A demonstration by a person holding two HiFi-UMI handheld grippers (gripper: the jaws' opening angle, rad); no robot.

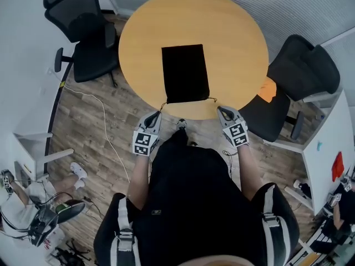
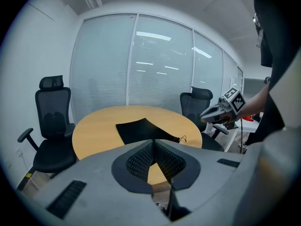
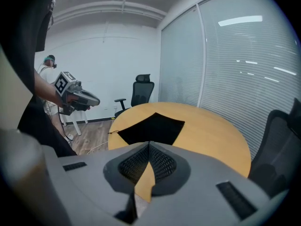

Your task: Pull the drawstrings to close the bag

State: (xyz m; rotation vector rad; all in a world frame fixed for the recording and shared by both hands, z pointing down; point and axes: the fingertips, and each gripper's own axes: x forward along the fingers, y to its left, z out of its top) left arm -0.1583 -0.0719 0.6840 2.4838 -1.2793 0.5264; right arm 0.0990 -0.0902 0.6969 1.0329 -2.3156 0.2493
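Black bag [image 1: 185, 73] flat on round tabletop [image 1: 238, 43]; left claw [image 1: 158, 114] and right claw [image 1: 221, 110] closed, holding nothing, beside its near edge.

Table: round table [image 1: 233, 32] with a plain, light yellow-brown wooden top.
Lying on it: one black drawstring bag [image 1: 185, 73], flat and rectangular.
Bag's place: roughly midway between the left and right edges and nearer the person's edge, its short end close to that edge.
Drawstrings: thin dark drawstrings [image 1: 214, 99] trail from the bag's two near corners, beside the table's near edge.
Rest of the top: bare wood all round the bag.
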